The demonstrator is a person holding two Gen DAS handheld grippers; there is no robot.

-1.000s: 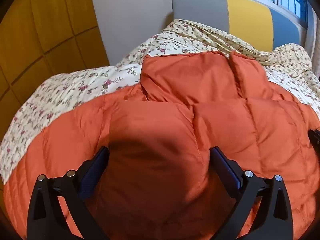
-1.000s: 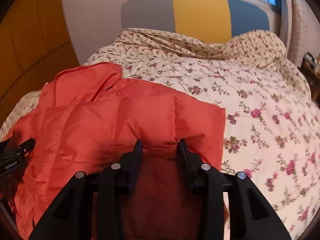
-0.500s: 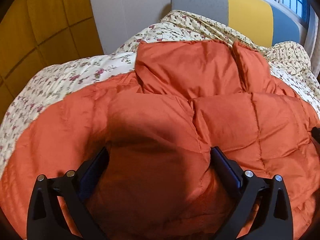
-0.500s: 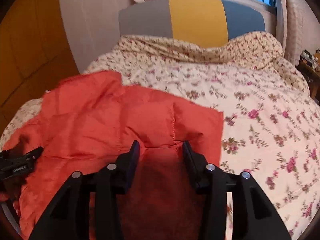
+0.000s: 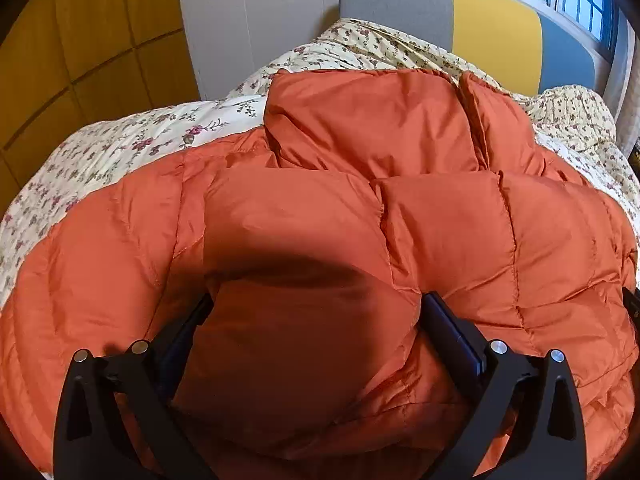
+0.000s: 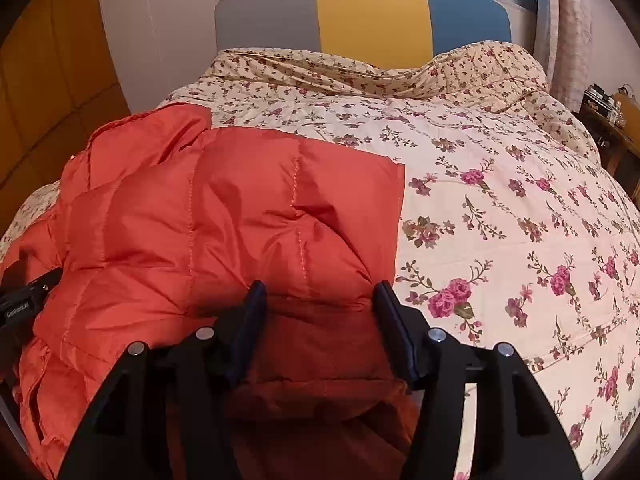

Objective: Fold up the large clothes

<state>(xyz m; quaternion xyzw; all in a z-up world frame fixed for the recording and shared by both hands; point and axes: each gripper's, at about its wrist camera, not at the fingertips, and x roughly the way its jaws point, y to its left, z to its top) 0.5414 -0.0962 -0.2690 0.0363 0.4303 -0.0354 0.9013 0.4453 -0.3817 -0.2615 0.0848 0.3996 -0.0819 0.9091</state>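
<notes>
An orange quilted down jacket [image 5: 360,216] lies on a bed with a floral quilt [image 6: 500,184]. In the left wrist view, my left gripper [image 5: 314,312] has its jaws spread wide, with a puffy bulge of the jacket filling the gap between them. In the right wrist view, the jacket [image 6: 224,216] covers the left half of the bed. My right gripper [image 6: 320,296] has its jaws apart around a thick fold at the jacket's right edge. Whether either pair of pads presses the cloth is hidden by the padding.
A padded headboard [image 6: 360,20] in grey, yellow and blue stands at the far end under a window. Yellow wall panels [image 5: 60,60] run along the left. A dark side table [image 6: 612,120] with small items stands at the right. The left gripper's body [image 6: 24,300] shows at the left edge.
Both grippers have moved forward over the bed with the jacket. The right gripper's jaws have widened step by step. The left jaws stay equally wide.
</notes>
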